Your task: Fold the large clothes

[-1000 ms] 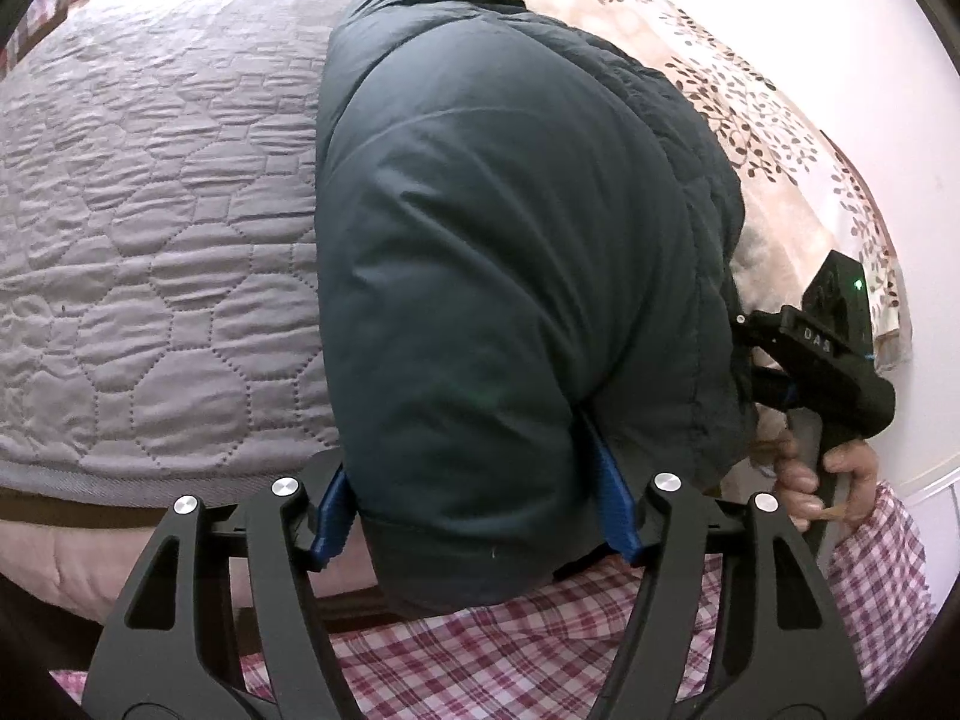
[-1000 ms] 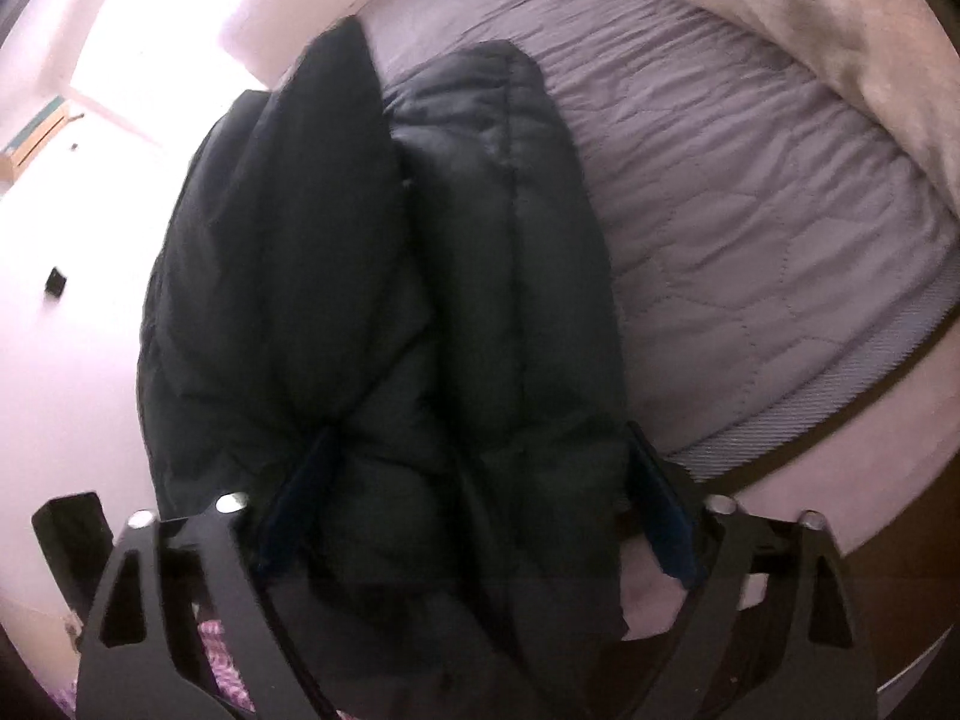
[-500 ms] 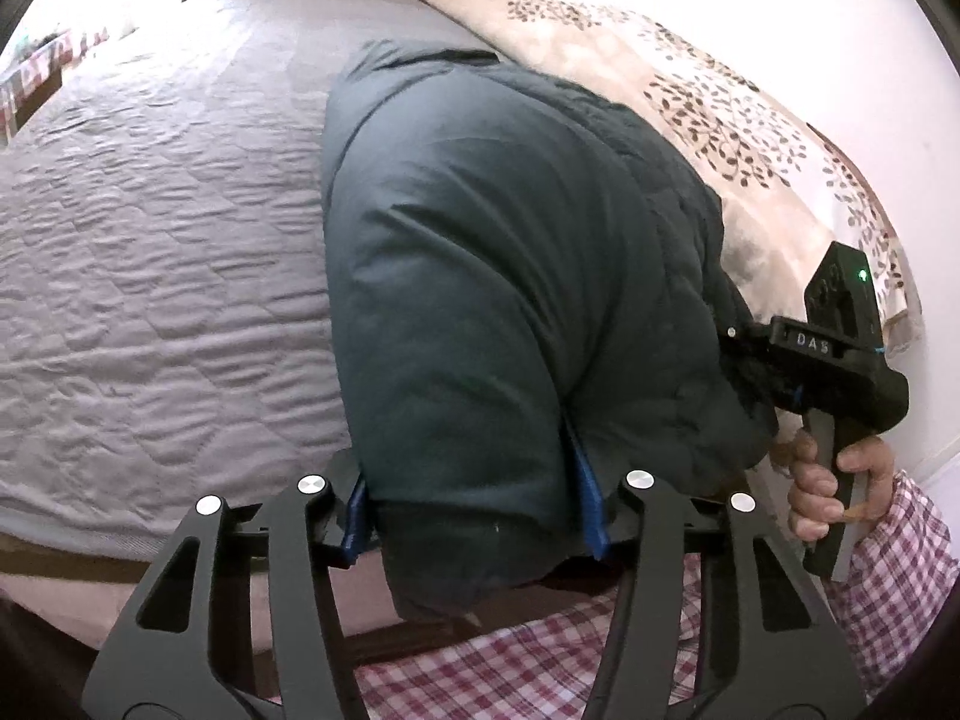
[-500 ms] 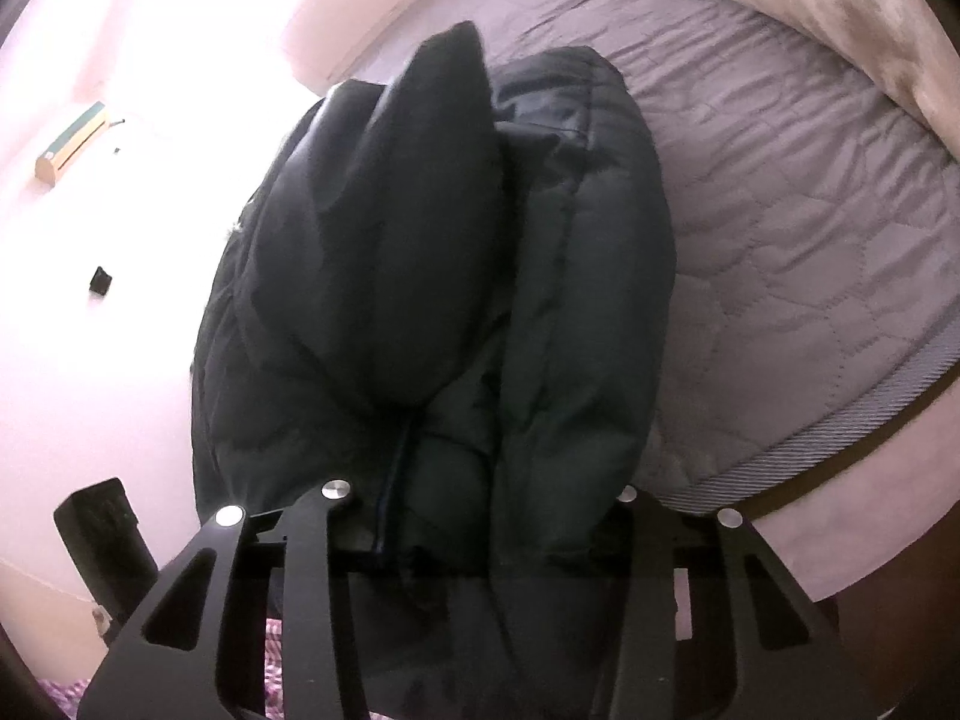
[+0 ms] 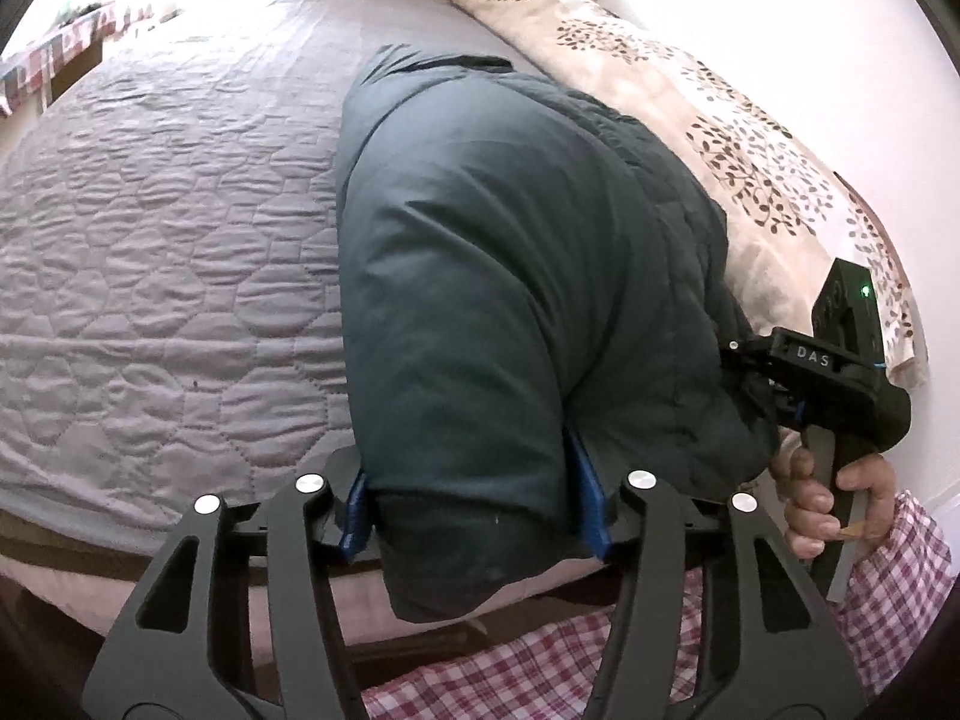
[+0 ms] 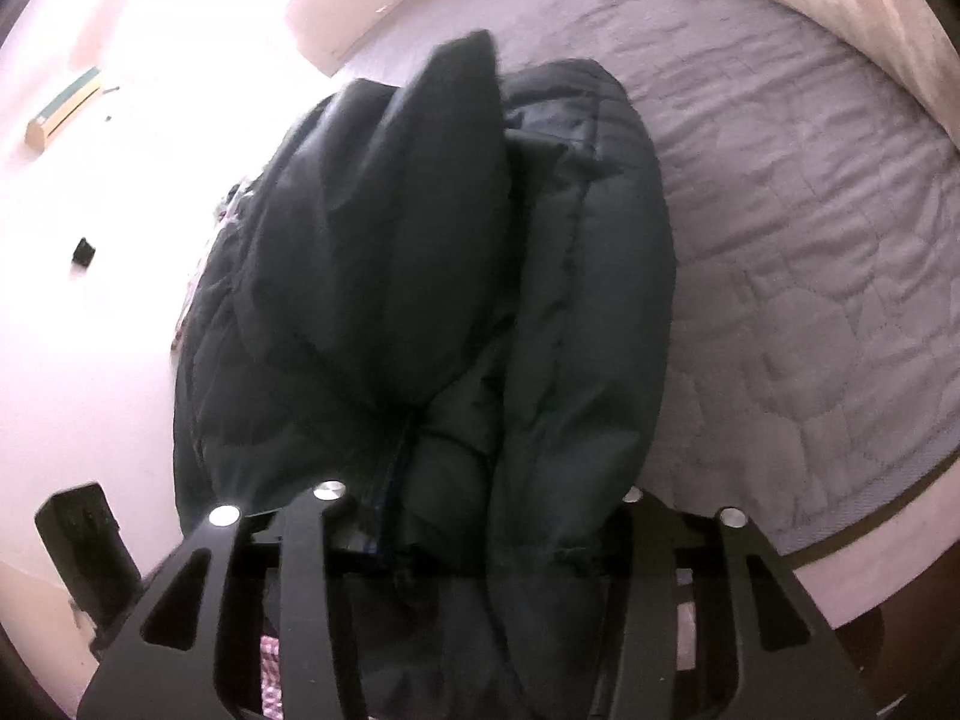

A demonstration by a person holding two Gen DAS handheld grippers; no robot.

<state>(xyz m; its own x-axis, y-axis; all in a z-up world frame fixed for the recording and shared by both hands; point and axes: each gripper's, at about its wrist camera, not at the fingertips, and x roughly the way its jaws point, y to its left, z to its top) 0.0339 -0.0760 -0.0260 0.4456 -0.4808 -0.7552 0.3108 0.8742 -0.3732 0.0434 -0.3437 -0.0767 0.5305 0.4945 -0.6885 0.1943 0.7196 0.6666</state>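
A dark teal padded jacket (image 5: 510, 276) is bunched and lifted at the near edge of a grey quilted bed (image 5: 162, 276). My left gripper (image 5: 480, 510) is shut on a thick fold of the jacket, blue pads pressing both sides. My right gripper (image 6: 480, 516) is shut on the jacket's (image 6: 432, 276) other end, fabric filling the jaws and hiding the pads. In the left wrist view the right gripper's body (image 5: 840, 372) and the hand holding it show at the jacket's right side.
A floral cream duvet (image 5: 720, 120) lies along the bed's far right by a white wall. The bed's edge and frame (image 6: 870, 534) run below the jacket. My red checked clothing (image 5: 540, 678) is at the bottom.
Both grippers have closed tighter on the jacket and lifted it. More of the bed shows beyond it.
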